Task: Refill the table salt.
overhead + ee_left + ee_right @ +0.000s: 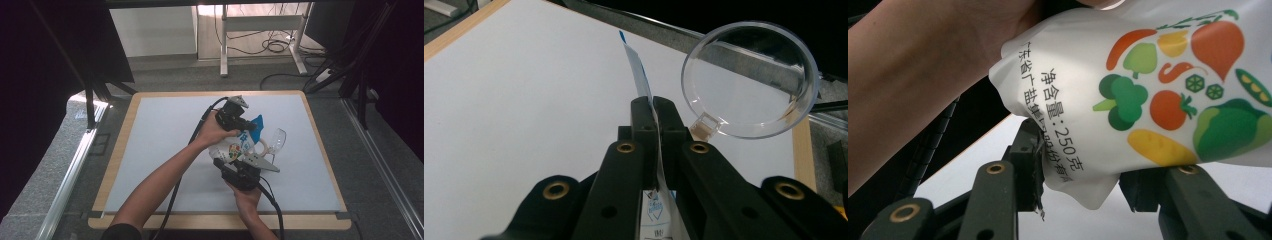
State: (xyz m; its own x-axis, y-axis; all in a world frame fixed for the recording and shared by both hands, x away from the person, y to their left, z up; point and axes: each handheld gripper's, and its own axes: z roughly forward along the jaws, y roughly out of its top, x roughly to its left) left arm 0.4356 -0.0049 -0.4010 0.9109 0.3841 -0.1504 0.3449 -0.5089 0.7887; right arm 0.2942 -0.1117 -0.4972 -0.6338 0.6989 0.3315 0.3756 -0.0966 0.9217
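Down at the near edge of the table point(150, 210), right gripper point(239, 172) clamped on the bottom of the white veggie-print pouch point(1148, 95), jaws partway closed around it, held just above the mat. Bit further out, left gripper point(655, 112) pinched tight on the pouch's thin top edge point(636, 70). Could easily tear crooked or slip out, spilling contents. Beyond that, clear round lid point(749, 80) close enough to get knocked.
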